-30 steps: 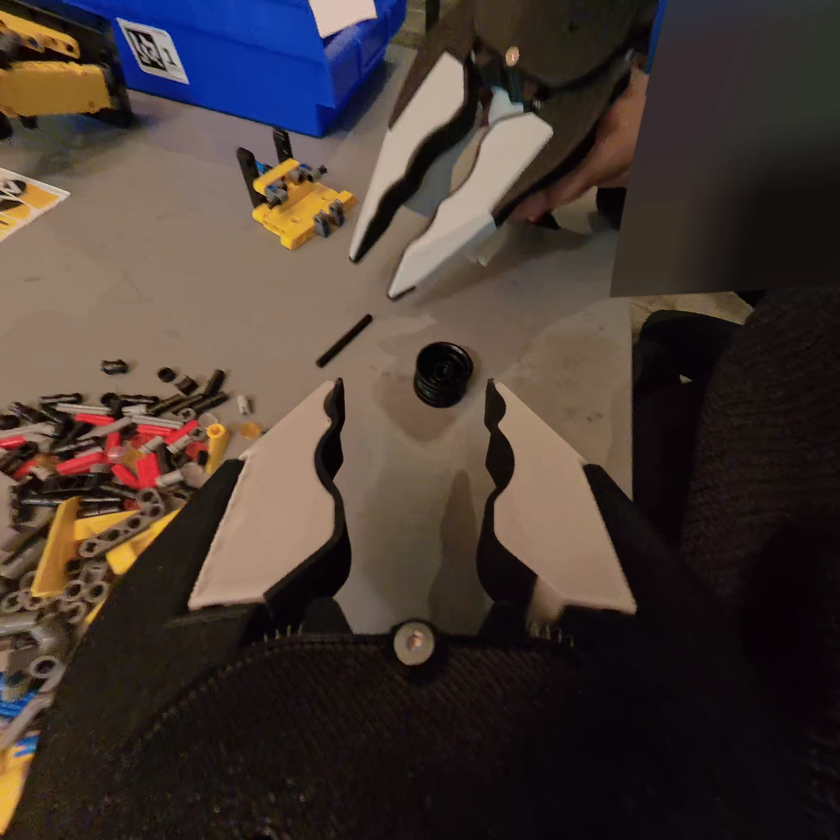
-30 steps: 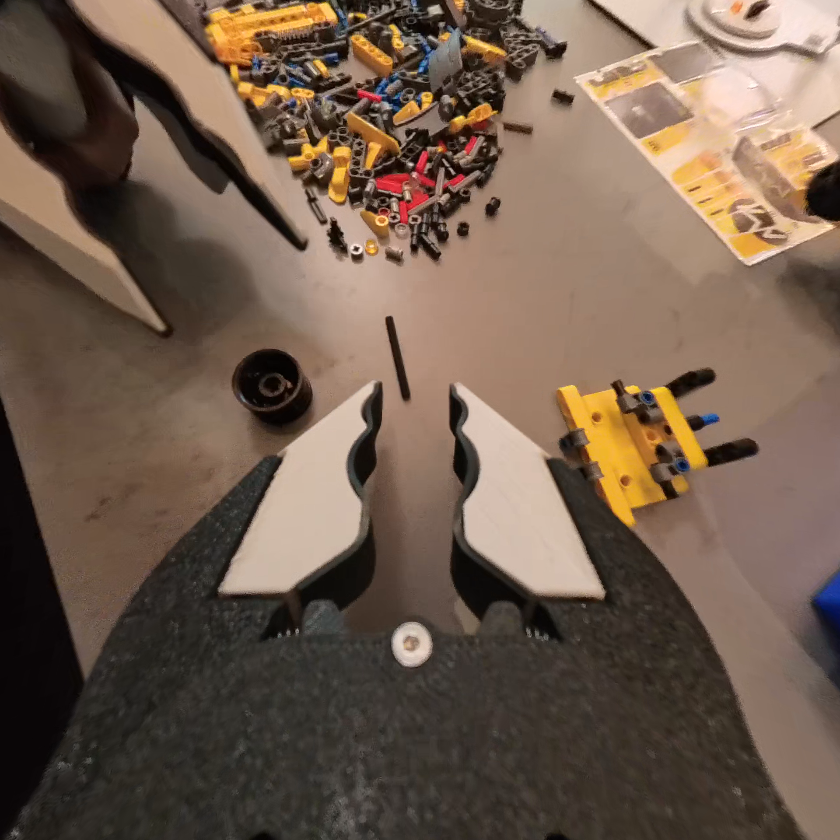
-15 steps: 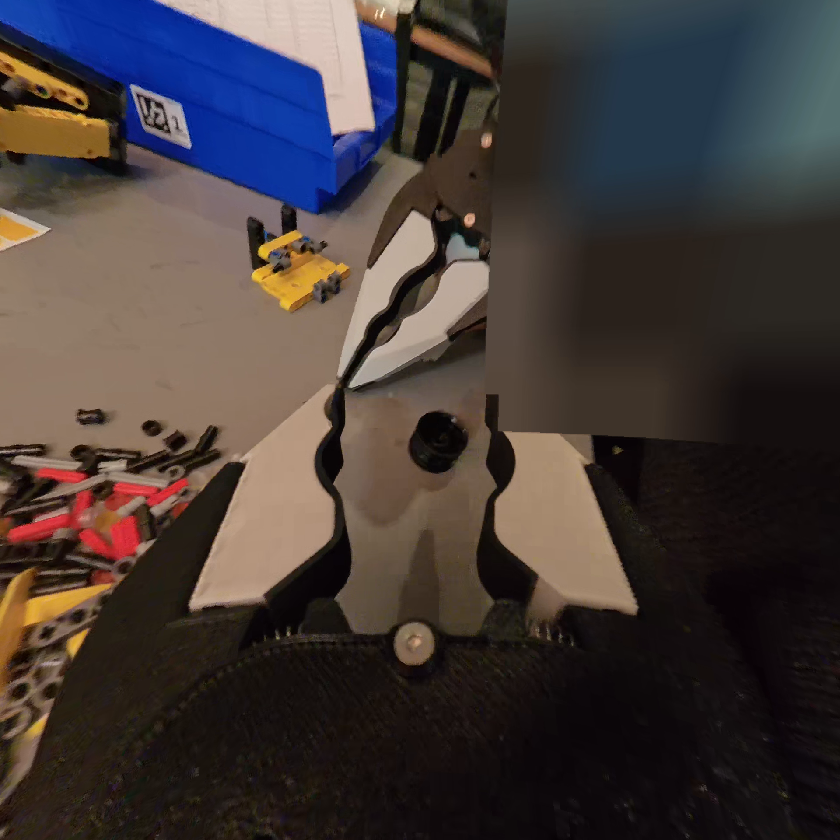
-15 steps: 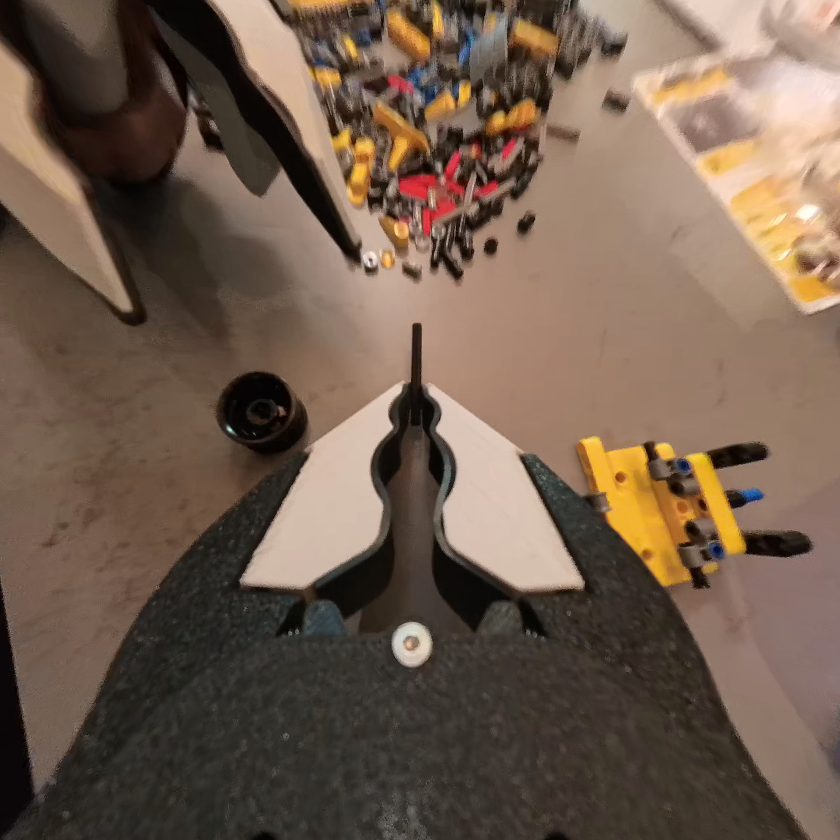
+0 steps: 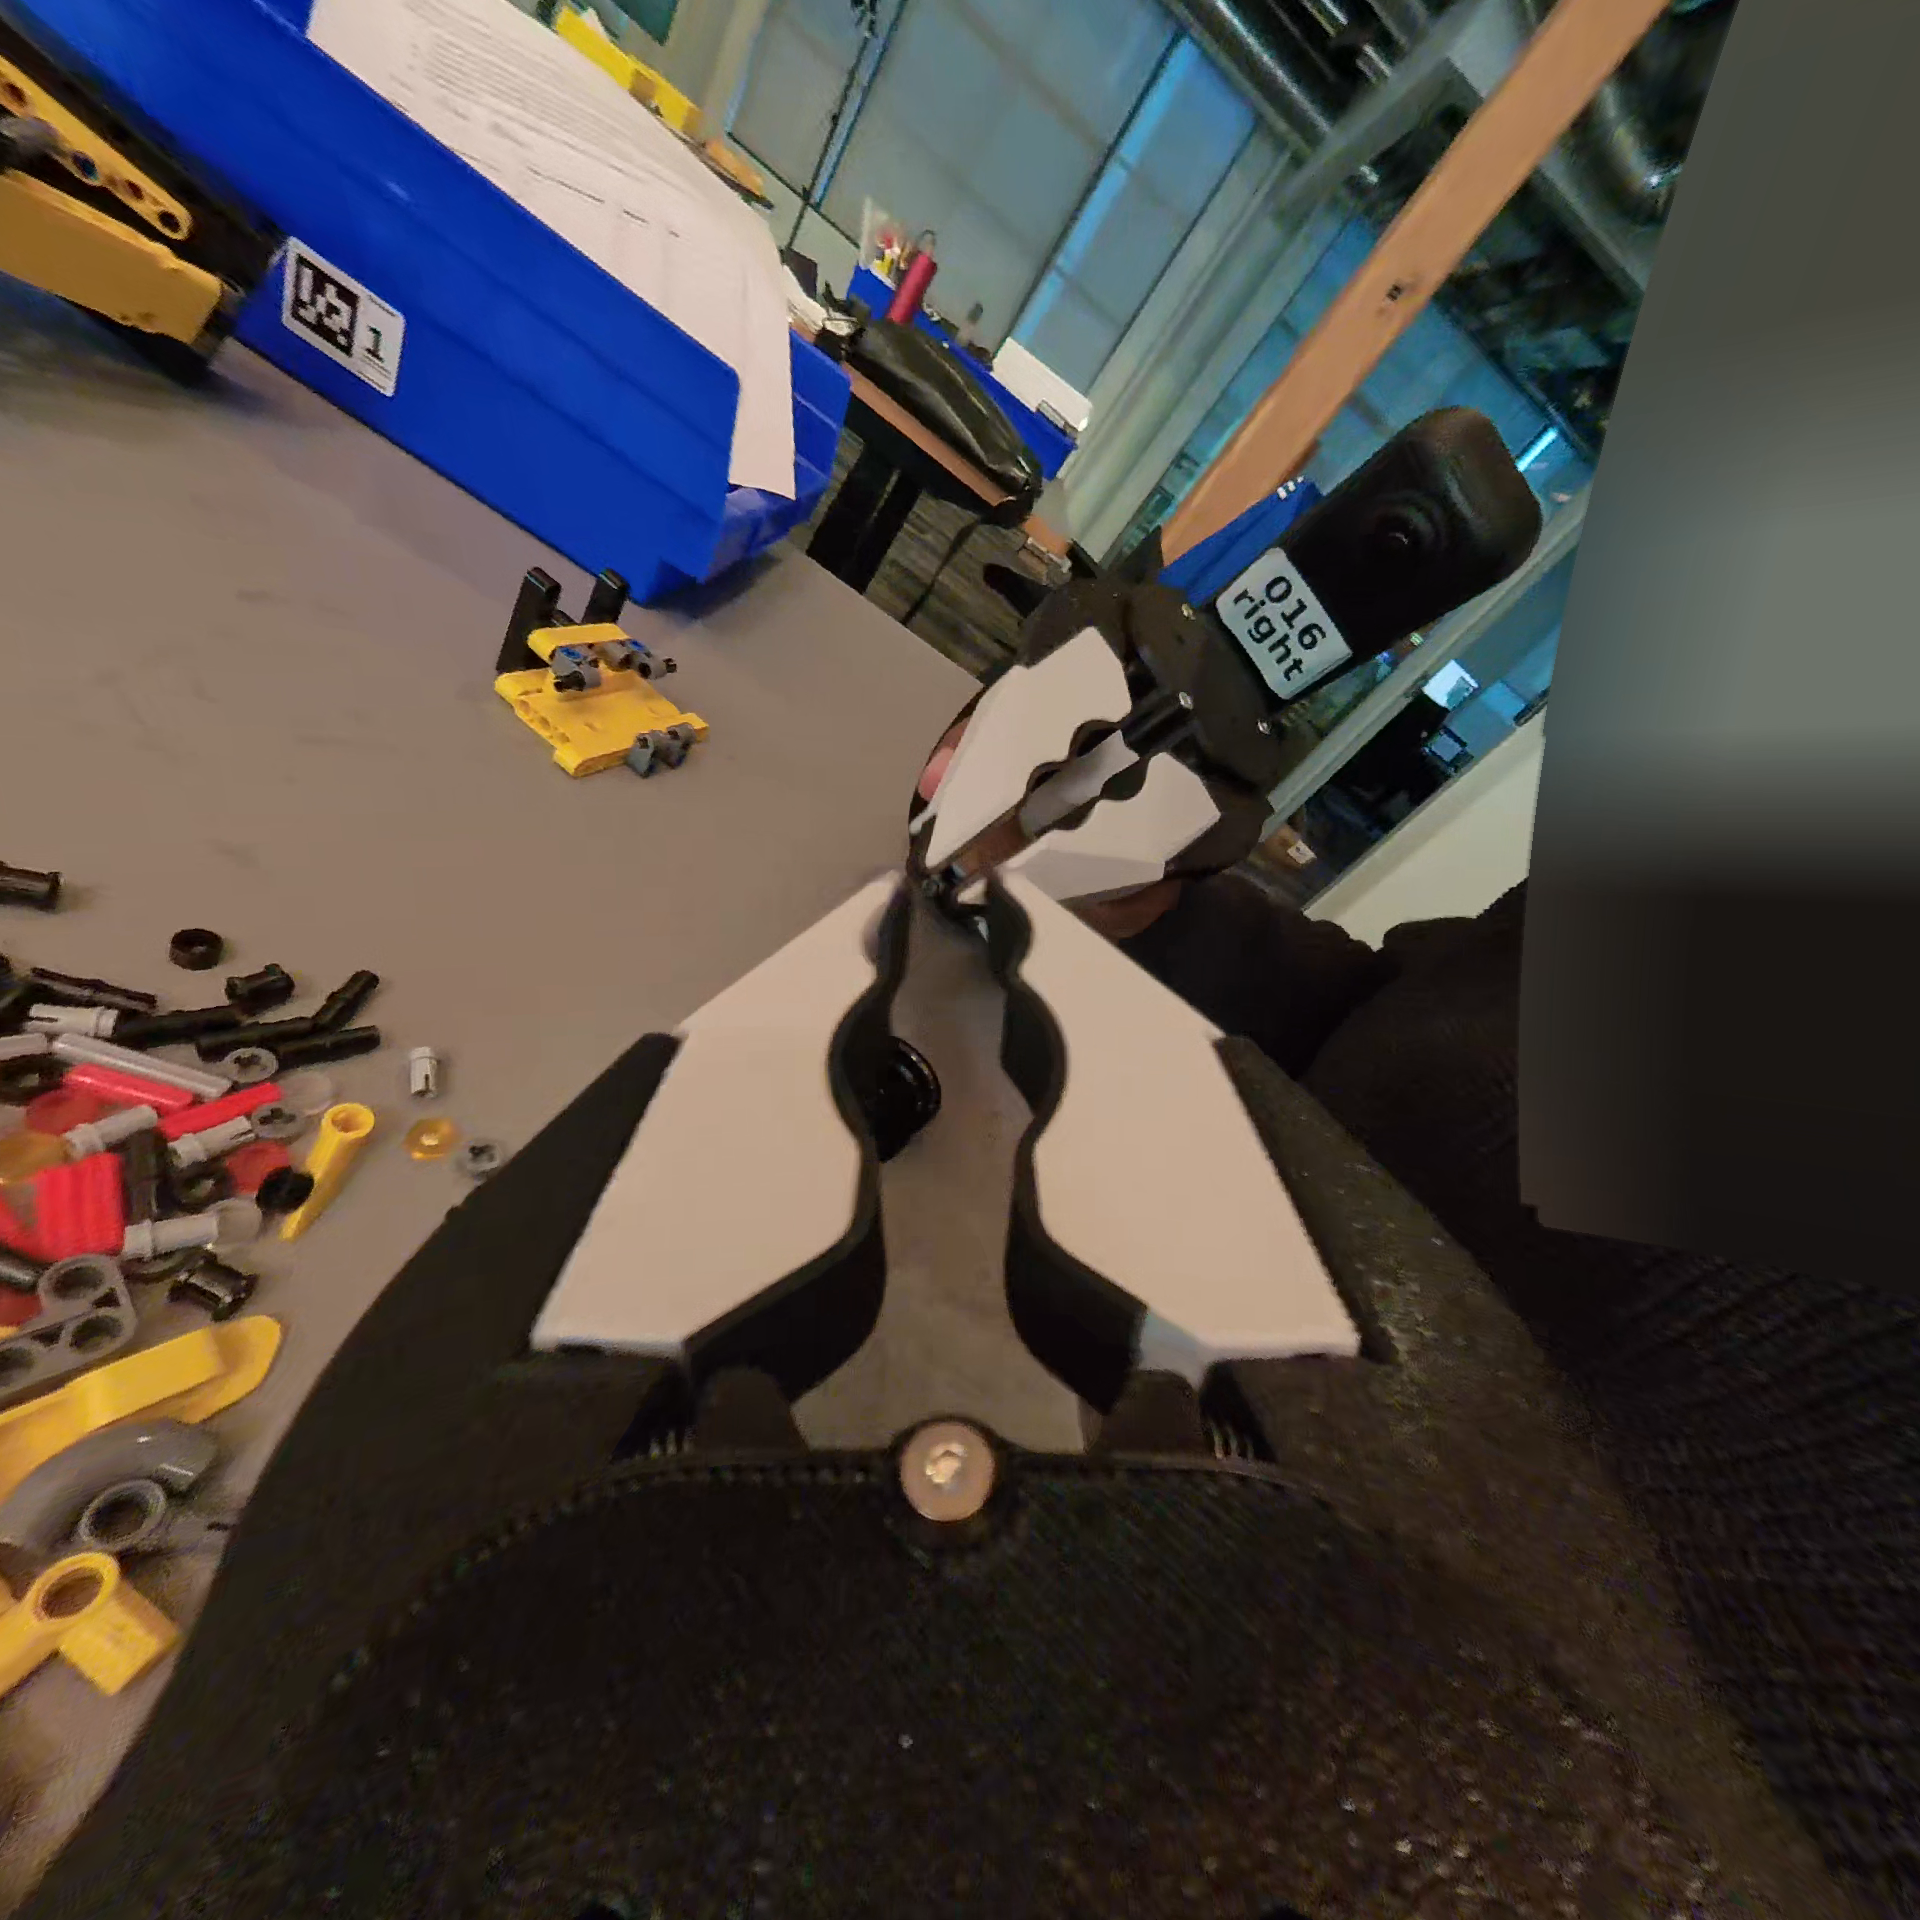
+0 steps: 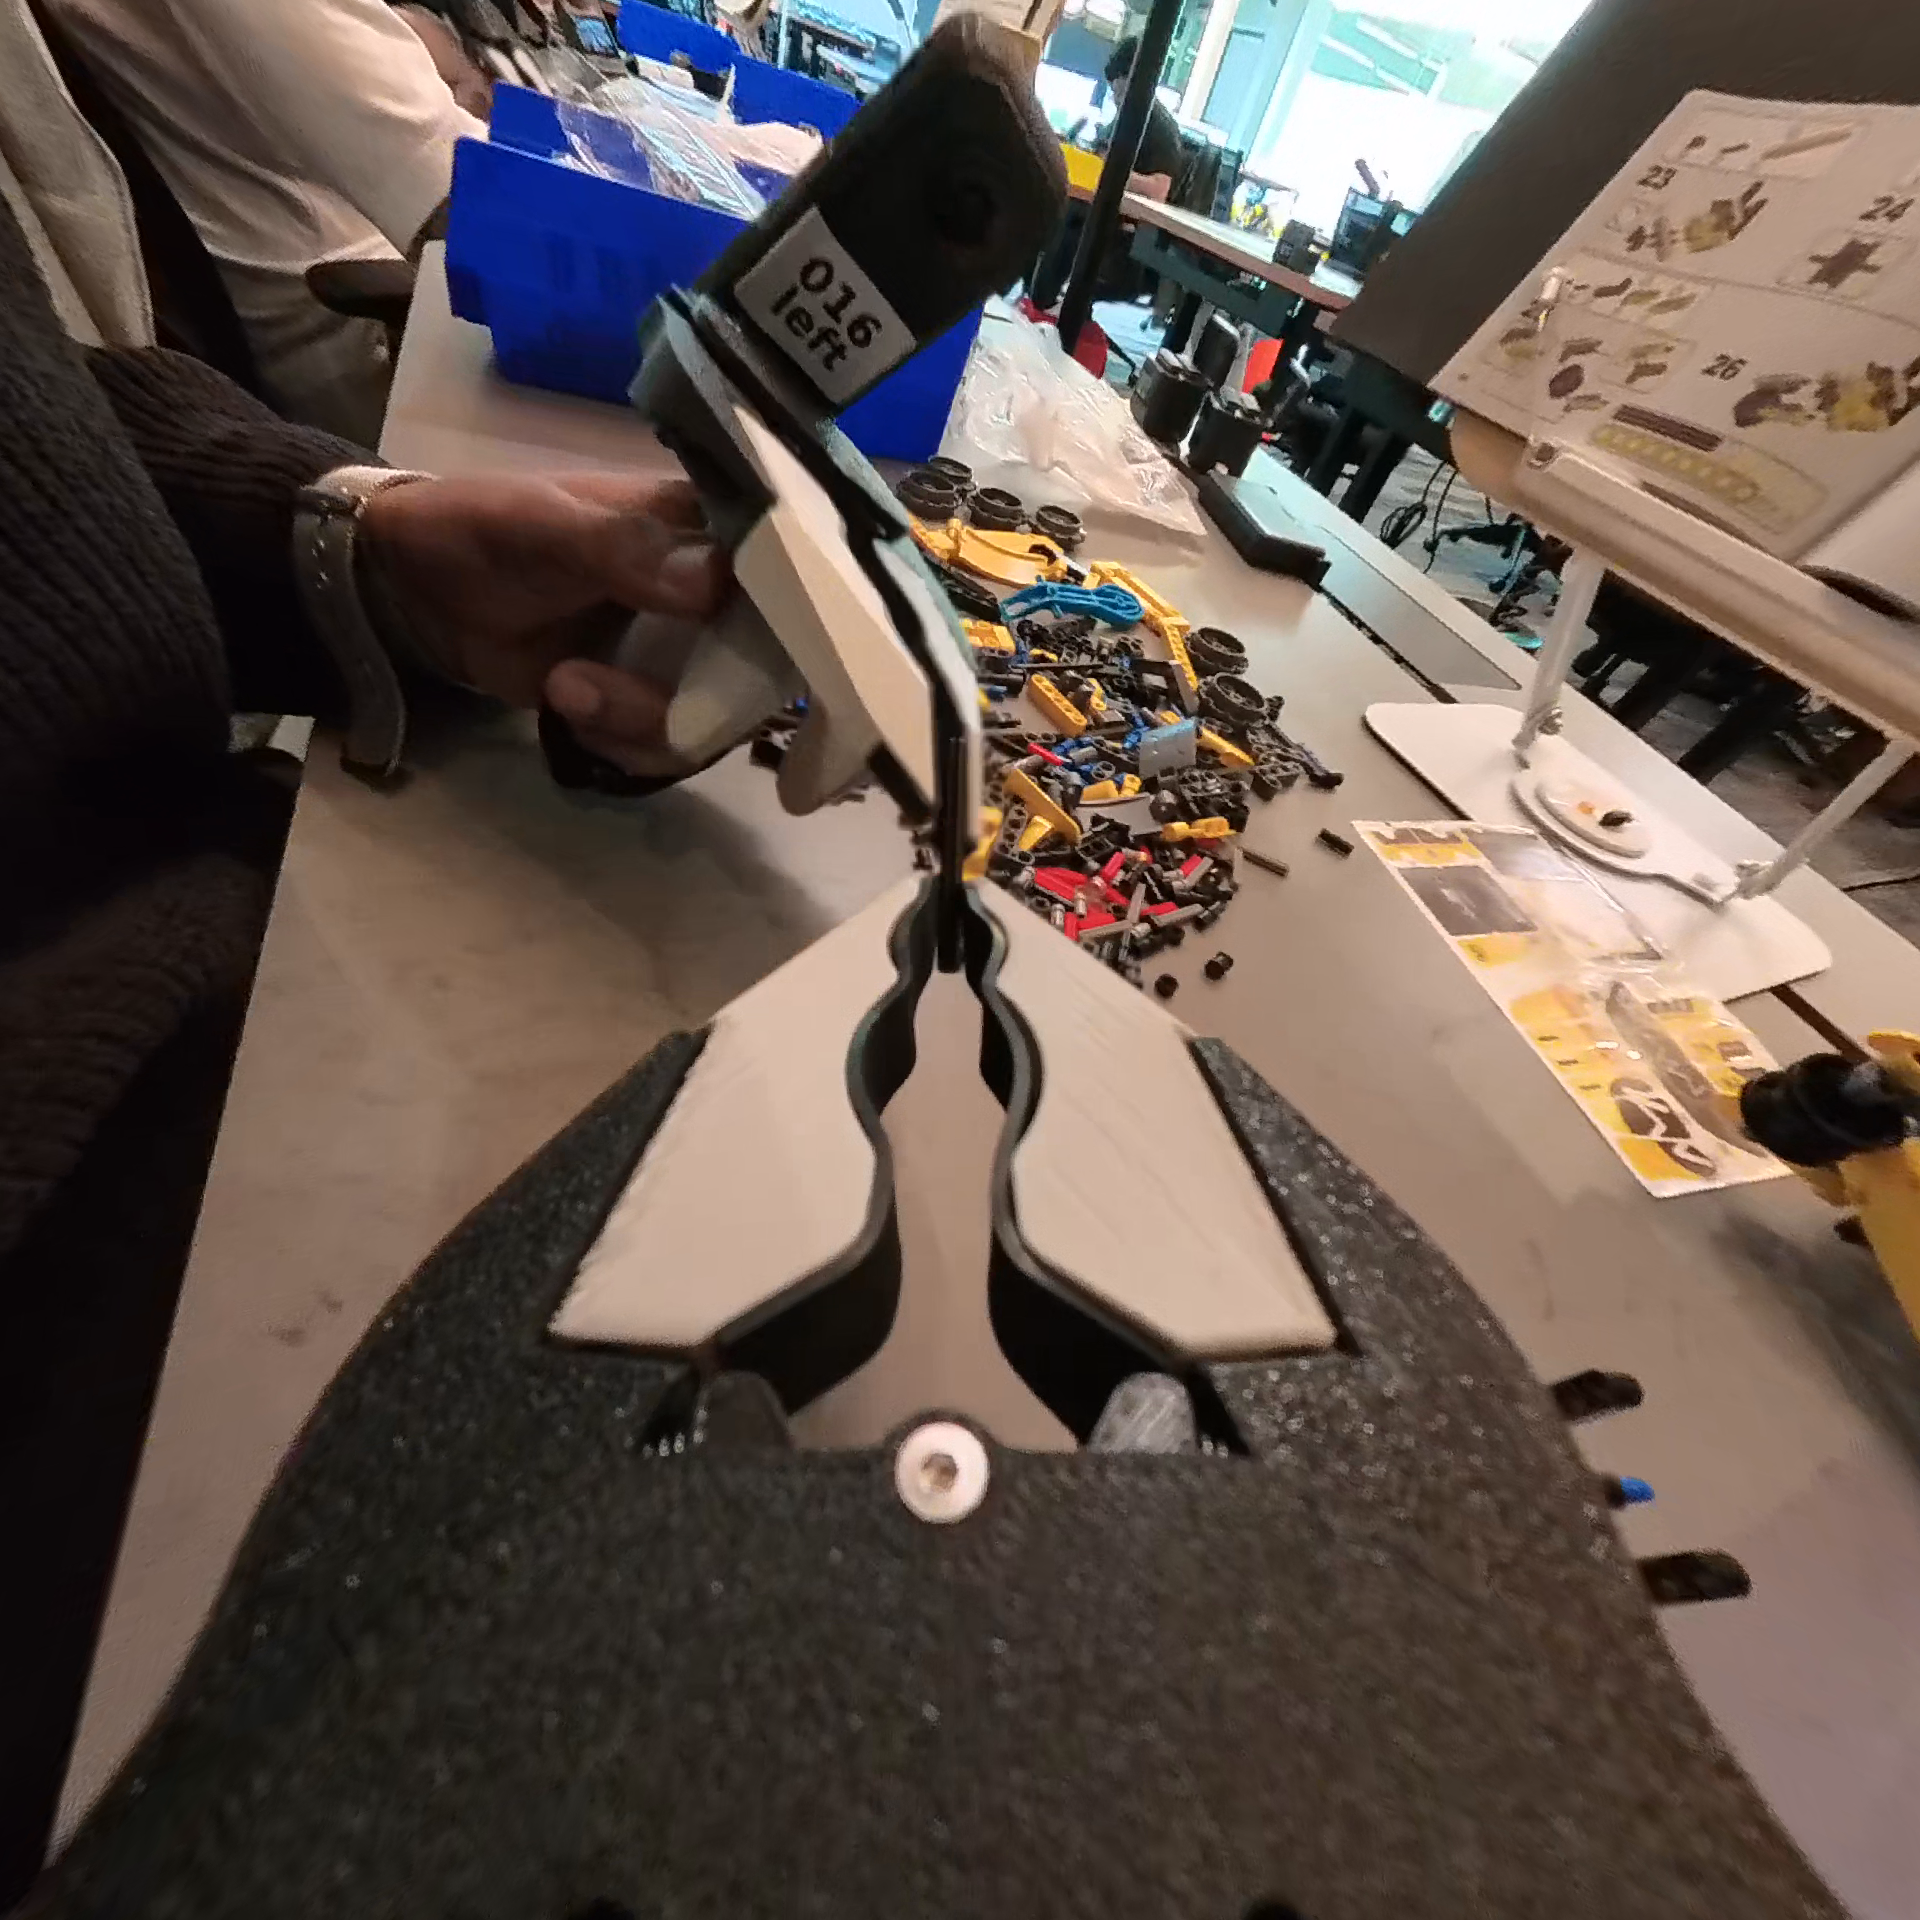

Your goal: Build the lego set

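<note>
My left gripper (image 5: 943,904) is shut on a small black wheel (image 5: 902,1091), which sits in the hollow between its jaws. My right gripper (image 6: 948,920) is shut on a thin black axle (image 6: 948,831) that sticks out past its tips. Both are raised above the grey table (image 6: 499,997) and point at each other, tips almost touching. In the left wrist view the right gripper (image 5: 927,854) comes in from the upper right. In the right wrist view the left gripper (image 6: 930,816), held by a hand (image 6: 540,582), angles down, and the axle runs up along its finger edge. The wheel is hidden there.
A pile of loose black, red and yellow parts (image 6: 1122,790) lies beyond the grippers and also shows in the left wrist view (image 5: 156,1122). A small yellow assembly (image 5: 597,696) and a blue bin (image 5: 468,343) stand farther off. A booklet on a stand (image 6: 1683,312) and a leaflet (image 6: 1558,987) are at the right. My left and right fingertips are right by each other.
The right gripper shut on the axle and lifted it. The left gripper closed around the wheel and rose. Both tilted up from the table and came tip to tip.
</note>
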`<action>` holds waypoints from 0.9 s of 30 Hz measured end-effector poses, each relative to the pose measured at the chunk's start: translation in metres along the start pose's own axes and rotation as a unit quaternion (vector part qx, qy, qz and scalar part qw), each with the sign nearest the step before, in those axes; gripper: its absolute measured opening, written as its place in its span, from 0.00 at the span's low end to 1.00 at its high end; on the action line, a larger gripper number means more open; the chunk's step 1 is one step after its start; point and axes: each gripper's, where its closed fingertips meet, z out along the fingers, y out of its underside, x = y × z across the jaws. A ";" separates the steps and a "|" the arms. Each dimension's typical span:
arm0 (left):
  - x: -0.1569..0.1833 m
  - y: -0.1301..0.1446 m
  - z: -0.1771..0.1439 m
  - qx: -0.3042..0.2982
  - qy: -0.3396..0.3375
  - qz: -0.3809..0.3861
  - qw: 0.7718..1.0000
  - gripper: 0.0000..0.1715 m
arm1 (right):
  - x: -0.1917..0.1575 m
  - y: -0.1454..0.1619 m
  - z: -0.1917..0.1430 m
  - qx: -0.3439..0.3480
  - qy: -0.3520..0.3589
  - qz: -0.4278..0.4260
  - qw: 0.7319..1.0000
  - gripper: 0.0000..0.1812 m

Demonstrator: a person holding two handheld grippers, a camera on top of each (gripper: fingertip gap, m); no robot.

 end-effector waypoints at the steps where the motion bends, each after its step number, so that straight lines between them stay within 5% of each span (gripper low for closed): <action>1: 0.001 0.002 0.000 -0.005 0.003 0.001 1.000 0.01 | 0.000 -0.002 0.000 0.005 0.004 -0.004 1.000 0.02; 4: 0.005 0.003 -0.001 -0.003 0.020 -0.006 1.000 0.01 | -0.001 -0.005 0.000 0.011 0.001 -0.004 1.000 0.02; 7: 0.006 0.001 -0.002 0.006 0.031 -0.018 0.999 0.11 | -0.002 -0.006 -0.001 0.017 0.002 -0.010 1.000 0.02; 25: 0.008 -0.001 -0.006 0.011 0.049 -0.026 0.998 0.00 | -0.004 -0.013 -0.003 0.043 -0.002 -0.013 0.999 0.02; 27: 0.008 -0.004 -0.008 0.020 0.060 -0.040 0.997 0.00 | -0.008 -0.016 -0.004 0.055 -0.014 -0.006 0.998 0.12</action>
